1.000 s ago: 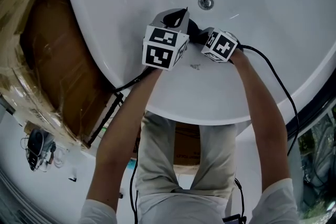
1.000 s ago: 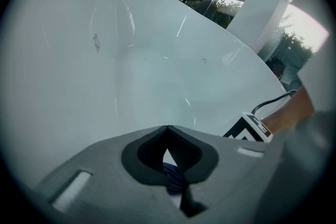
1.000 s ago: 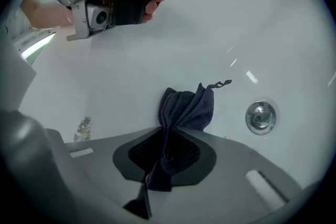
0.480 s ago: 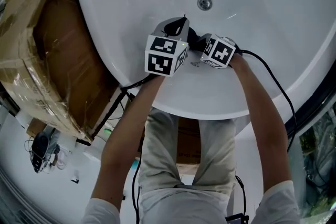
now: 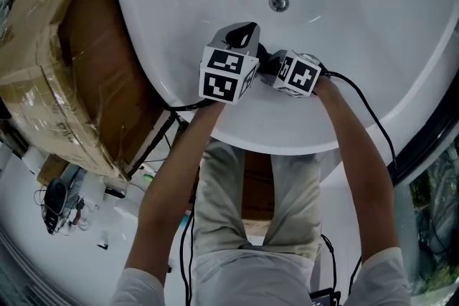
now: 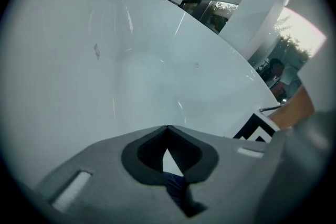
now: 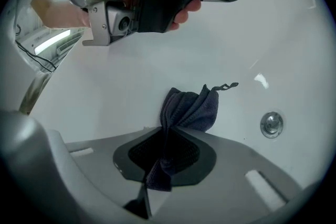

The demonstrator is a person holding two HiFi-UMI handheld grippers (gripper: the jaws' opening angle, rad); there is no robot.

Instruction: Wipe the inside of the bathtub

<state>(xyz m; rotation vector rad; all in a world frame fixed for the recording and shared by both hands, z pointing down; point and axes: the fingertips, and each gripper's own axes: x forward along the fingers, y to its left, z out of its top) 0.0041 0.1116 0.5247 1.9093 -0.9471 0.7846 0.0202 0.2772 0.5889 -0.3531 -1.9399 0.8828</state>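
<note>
Mid-wipe, the right gripper [image 7: 167,131] pinches the dark cloth [image 7: 191,107] while the left gripper [image 6: 167,128] sits closed; next, probably a firm sweep along the bathtub [image 5: 344,25] wall.

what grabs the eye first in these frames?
The white bathtub fills the top of the head view, drain near its middle. Against that white, the dark cloth pinched in the right claw stands out most, bunched just past the tips in the right gripper view. The left claw sits close beside it, tips together, and a wrapped cardboard box lies left of the tub.
</note>
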